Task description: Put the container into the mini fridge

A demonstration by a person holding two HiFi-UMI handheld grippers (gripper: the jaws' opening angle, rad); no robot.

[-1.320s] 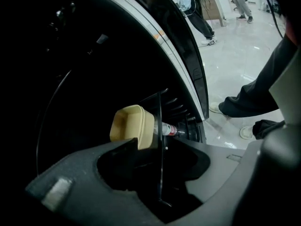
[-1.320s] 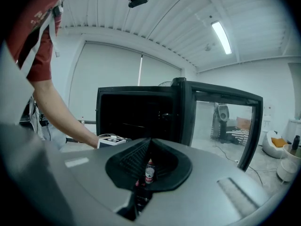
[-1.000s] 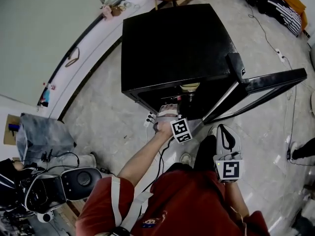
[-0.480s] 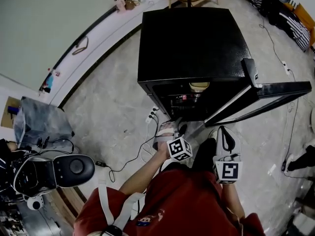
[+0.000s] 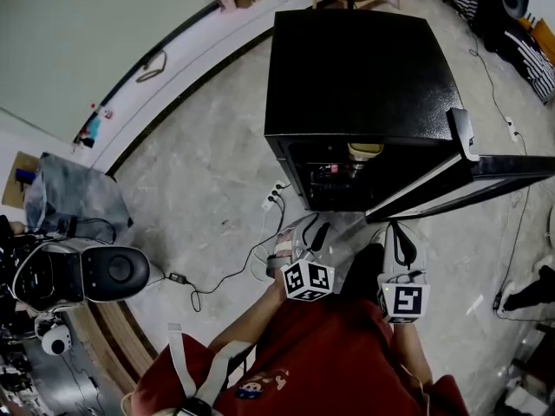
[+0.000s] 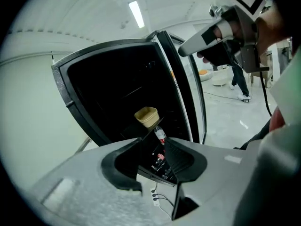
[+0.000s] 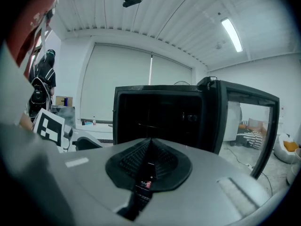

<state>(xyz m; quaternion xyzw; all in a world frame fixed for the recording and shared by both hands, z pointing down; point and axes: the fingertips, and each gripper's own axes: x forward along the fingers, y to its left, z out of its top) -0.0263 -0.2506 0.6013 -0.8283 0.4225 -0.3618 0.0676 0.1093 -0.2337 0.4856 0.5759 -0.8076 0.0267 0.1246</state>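
As the container (image 5: 365, 150) sits in the mini fridge (image 5: 360, 59), left gripper (image 6: 153, 142) jaws, apart, empty, just narrowed; right gripper (image 7: 149, 141) jaws meet.

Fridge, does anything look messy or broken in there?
Nothing looks spilled or broken. The container sits upright on a shelf inside the mini fridge. Only the door stands wide open.

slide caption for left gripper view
Empty left tongs, just closing a little, face the open mini fridge, container inside.
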